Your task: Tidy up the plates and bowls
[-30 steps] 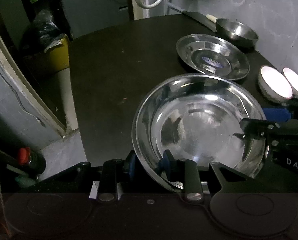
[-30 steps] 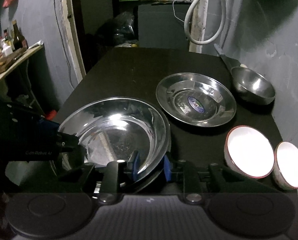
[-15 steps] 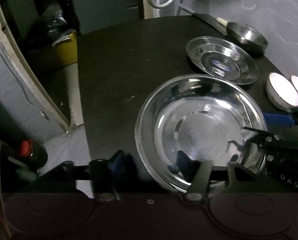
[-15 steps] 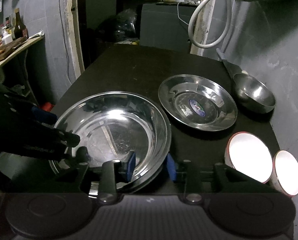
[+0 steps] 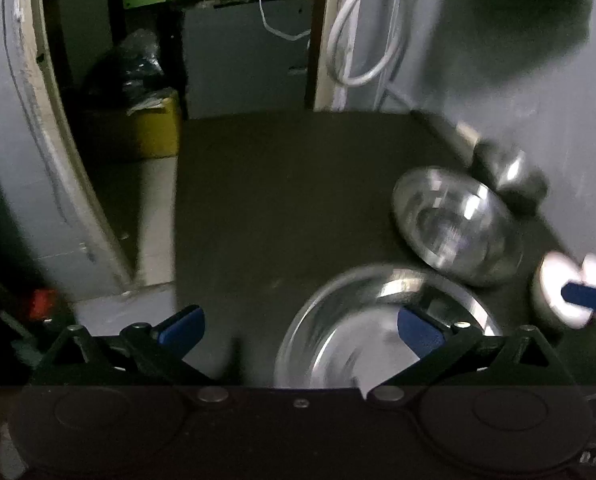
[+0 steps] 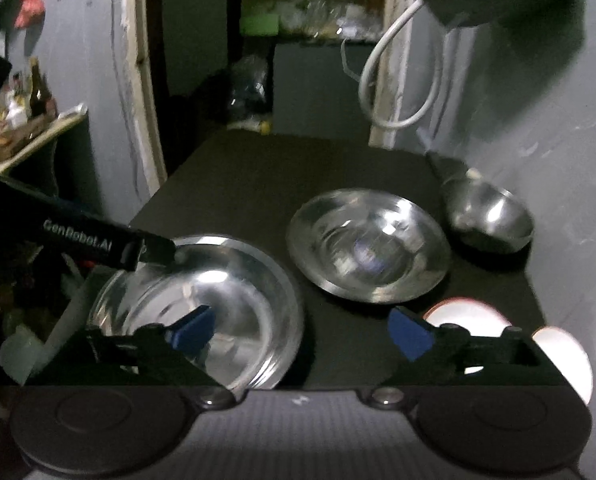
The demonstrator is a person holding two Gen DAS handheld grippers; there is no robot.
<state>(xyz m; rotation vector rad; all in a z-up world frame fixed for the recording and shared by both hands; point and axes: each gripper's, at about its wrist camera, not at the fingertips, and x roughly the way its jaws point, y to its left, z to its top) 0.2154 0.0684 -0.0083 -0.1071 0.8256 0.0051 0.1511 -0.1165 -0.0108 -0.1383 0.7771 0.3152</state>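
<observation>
A large steel plate [image 5: 378, 320] [image 6: 217, 300] lies flat on the black table [image 5: 277, 200] near its front left corner. My left gripper [image 5: 300, 330] is opening wide; the plate's left rim lies between its blue pads, which do not touch it. My right gripper [image 6: 302, 332] is opening too, its jaws straddling the plate's right rim without contact. Behind it sit a smaller steel plate [image 5: 458, 224] [image 6: 368, 246] and a steel bowl [image 5: 506, 180] [image 6: 488, 216]. Two white bowls [image 6: 462, 314] [image 6: 566, 356] stand at the right, partly hidden by my right fingers.
A grey wall runs along the table's right side, with a white cable [image 6: 394, 92] hanging at the far corner. Left of the table are a doorway, a yellow bin [image 5: 153, 128] and a shelf with bottles [image 6: 29, 116]. The left gripper's body [image 6: 97, 240] reaches over the large plate.
Both grippers went from shut on the large plate's rims to wide open. The plate now rests on the table, and both grippers have drawn back and up a little.
</observation>
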